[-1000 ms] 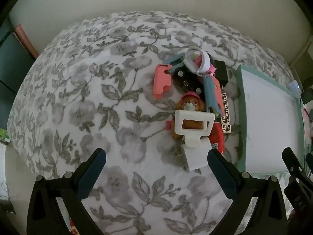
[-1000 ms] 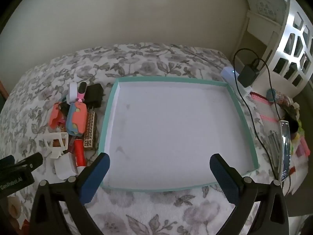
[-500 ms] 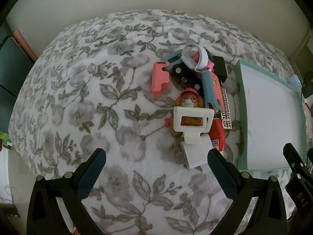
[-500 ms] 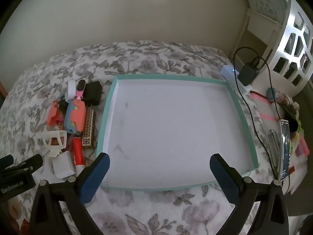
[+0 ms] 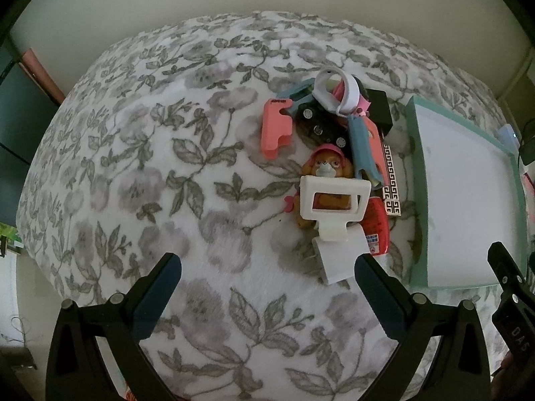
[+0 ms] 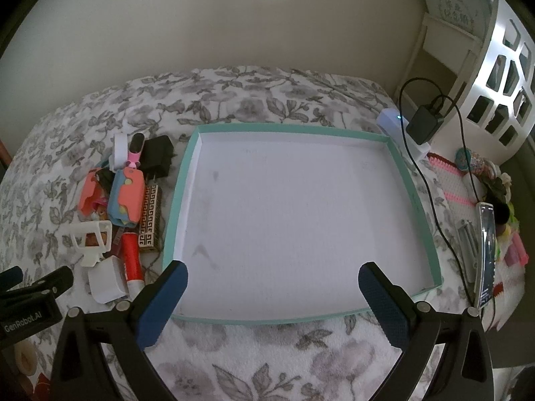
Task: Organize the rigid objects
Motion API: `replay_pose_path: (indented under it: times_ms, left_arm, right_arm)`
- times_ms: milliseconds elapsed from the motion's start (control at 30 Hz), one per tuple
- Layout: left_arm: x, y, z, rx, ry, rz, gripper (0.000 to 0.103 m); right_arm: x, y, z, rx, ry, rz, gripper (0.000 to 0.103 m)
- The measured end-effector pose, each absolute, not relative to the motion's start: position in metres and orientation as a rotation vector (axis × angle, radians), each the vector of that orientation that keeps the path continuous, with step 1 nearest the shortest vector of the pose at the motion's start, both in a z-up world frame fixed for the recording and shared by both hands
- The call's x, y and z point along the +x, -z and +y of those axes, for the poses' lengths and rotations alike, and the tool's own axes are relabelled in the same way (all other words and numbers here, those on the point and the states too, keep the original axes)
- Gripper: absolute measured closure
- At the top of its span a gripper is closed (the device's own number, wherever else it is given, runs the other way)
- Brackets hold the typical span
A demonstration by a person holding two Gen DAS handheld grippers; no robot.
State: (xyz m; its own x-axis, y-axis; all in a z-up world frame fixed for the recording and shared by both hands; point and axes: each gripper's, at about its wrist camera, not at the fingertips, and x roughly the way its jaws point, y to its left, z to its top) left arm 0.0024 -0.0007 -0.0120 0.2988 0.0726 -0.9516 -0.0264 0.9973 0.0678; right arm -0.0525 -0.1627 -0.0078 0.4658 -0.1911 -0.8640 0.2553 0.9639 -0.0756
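Toy figure [image 5: 329, 173] half hidden behind white stand [image 5: 334, 200], pile overlapping

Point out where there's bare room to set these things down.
The teal-rimmed tray is bare wall to wall. The floral cover left of the toy pile is bare too. It is crowded in the pile and in the clutter right of the tray.

The left claw [image 5: 267, 287] hangs wide apart above the white stand [image 5: 334, 214] and toy pile.
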Motion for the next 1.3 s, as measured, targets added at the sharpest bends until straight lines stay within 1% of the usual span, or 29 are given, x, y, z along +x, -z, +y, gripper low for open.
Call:
replay_pose_path:
  times_ms: [1300]
  left_arm:
    - [0.0002,0.0166,-0.0038,0.066,-0.068,1.279,0.0]
  right_arm:
    - [-0.0515,0.0092,-0.162,0.048,0.28,1.06,0.0]
